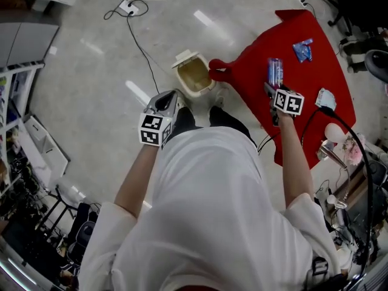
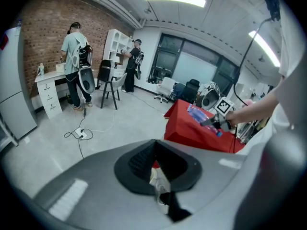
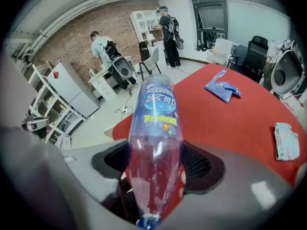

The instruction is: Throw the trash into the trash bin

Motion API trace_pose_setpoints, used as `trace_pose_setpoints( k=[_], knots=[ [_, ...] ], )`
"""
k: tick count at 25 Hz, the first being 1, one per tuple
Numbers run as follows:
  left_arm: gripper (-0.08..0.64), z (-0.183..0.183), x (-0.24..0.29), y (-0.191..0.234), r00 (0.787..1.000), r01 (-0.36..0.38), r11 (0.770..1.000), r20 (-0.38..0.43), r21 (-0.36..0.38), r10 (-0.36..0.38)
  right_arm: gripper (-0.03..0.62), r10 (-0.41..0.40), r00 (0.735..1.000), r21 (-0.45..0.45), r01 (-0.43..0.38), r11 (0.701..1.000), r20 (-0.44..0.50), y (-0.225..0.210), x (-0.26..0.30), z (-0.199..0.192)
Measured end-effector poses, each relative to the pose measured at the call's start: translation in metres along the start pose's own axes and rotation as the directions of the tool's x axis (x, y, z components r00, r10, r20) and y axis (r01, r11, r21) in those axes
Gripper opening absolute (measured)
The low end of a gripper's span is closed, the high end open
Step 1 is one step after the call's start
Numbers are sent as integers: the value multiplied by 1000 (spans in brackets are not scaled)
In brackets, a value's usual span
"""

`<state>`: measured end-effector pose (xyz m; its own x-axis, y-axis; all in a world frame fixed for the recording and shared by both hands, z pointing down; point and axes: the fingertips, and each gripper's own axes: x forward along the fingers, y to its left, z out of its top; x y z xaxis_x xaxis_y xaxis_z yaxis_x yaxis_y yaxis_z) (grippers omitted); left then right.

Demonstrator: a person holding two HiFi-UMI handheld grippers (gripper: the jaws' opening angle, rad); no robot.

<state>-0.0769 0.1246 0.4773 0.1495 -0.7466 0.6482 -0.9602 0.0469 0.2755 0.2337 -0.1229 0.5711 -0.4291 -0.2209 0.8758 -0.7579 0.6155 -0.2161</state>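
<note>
A clear plastic bottle [image 3: 156,128] with a blue label and blue cap is clamped in my right gripper [image 3: 156,169], base pointing away. In the head view this gripper [image 1: 276,93] holds the bottle [image 1: 274,71] over the left part of the red table [image 1: 303,120]. A blue wrapper [image 1: 302,50] and a white packet [image 1: 325,99] lie on the cloth. The cream trash bin [image 1: 194,74], lid open, stands on the floor beside the table's left corner. My left gripper [image 1: 167,100] hangs near the bin with its jaws together and nothing in them; through its narrow gap [image 2: 156,171] a shoe shows.
A power strip [image 1: 128,7] and its cable run across the floor behind the bin. Shelving [image 1: 18,102] lines the left side. Black cables and a pink object [image 1: 348,147] crowd the table's right edge. Two people [image 2: 76,56] work at desks far off.
</note>
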Motion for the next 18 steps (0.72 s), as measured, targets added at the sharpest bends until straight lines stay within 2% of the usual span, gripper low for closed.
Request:
trace_pose_setpoints(
  k=[9, 18],
  knots=[
    [3, -20, -24, 33, 1000, -18, 1000, 1, -23, 18, 325, 97, 995, -91, -100, 991, -37, 96, 28, -7],
    [5, -38, -40, 56, 1000, -20, 999, -12, -27, 19, 325, 177, 982, -130, -185, 974, -71, 170, 47, -23]
  ],
)
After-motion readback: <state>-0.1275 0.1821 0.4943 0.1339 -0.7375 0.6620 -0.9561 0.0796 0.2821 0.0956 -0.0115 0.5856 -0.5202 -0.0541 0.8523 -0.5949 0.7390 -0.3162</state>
